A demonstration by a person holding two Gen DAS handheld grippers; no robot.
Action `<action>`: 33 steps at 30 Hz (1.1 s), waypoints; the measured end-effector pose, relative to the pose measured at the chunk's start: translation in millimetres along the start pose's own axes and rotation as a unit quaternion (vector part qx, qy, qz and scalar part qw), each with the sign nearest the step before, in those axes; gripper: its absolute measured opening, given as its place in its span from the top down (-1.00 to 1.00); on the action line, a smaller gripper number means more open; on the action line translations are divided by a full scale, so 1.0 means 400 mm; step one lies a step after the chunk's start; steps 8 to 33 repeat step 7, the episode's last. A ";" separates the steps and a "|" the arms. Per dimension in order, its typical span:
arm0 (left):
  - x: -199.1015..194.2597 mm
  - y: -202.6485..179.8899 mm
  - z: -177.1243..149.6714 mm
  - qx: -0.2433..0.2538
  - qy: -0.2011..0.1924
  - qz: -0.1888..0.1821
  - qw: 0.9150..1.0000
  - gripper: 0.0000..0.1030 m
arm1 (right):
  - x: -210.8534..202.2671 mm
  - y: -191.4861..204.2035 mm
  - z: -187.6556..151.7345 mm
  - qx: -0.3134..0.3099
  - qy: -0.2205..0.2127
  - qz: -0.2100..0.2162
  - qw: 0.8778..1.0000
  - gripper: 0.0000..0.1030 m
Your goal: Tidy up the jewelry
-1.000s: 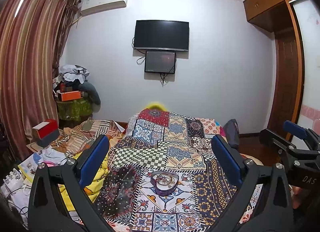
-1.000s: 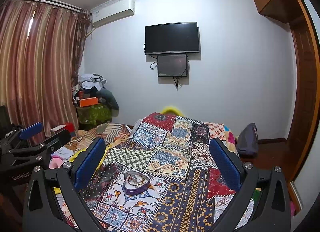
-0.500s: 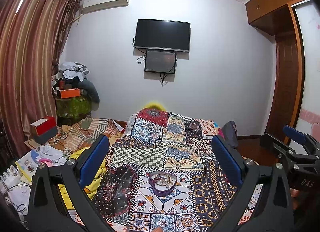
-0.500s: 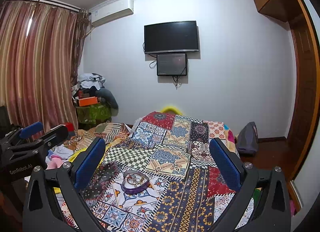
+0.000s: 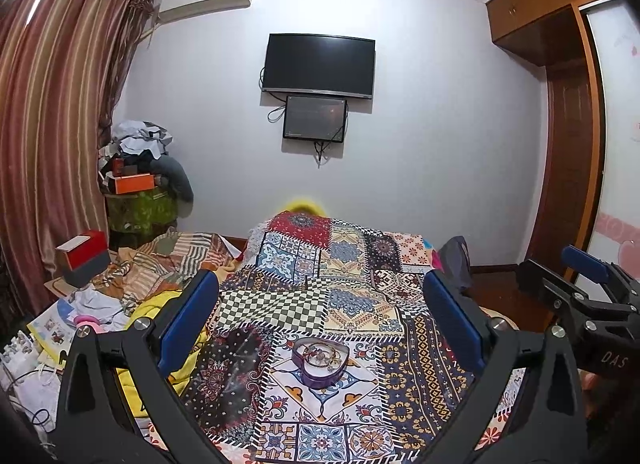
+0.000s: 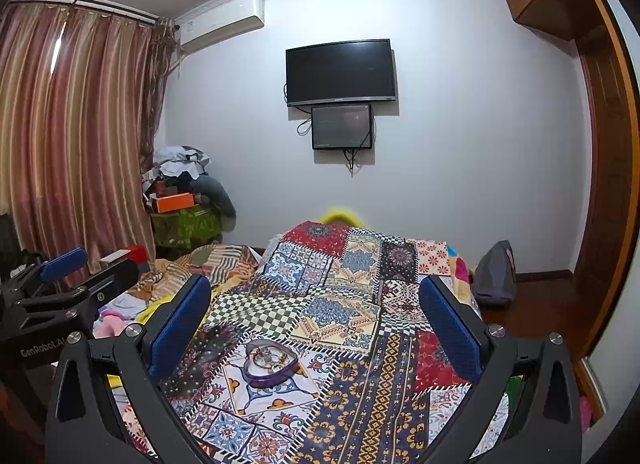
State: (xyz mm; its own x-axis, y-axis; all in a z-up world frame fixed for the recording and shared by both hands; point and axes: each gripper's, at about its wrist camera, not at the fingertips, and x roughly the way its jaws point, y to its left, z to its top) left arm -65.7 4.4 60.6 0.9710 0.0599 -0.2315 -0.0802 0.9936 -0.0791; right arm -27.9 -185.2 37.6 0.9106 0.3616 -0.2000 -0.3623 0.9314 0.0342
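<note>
From your left wrist camera, your left gripper (image 5: 320, 316) stands with its blue-padded fingers spread wide and nothing between them, held above the bed covered in a patchwork cloth of many printed patterns (image 5: 360, 304). The purple heart-shaped dish (image 5: 319, 360) sits on a white tile-patterned patch, in the gap between the two fingers and somewhat nearer the camera than their tips, clear of both. Inside it lies a tangle of gold-coloured bangles and small pieces of jewelry (image 5: 320, 353); the single pieces are too small to tell apart. Off to the right of your left gripper, your right gripper (image 5: 588, 284) shows from the side, and from here you cannot tell how far it is spread. On the wall straight ahead hangs a black flat television (image 5: 319, 65). From your right wrist camera, your right gripper (image 6: 314, 314) is likewise wide apart and empty above the same cloth (image 6: 360, 384). Here the dish (image 6: 271, 362) lies closer to the left finger than to the right one, touching neither, with the jewelry (image 6: 269, 356) heaped in it. Your left gripper (image 6: 60, 276) appears at the far left edge, well apart from the dish.
</note>
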 end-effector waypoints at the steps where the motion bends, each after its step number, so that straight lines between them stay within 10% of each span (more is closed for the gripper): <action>1: -0.001 0.000 0.000 0.001 0.000 -0.001 1.000 -0.99 | 0.000 0.000 0.000 0.000 0.000 0.000 1.000 -1.00; 33: 0.000 -0.004 0.000 0.005 0.001 -0.002 1.000 -0.99 | 0.003 0.000 -0.002 0.004 0.003 0.001 1.000 -1.00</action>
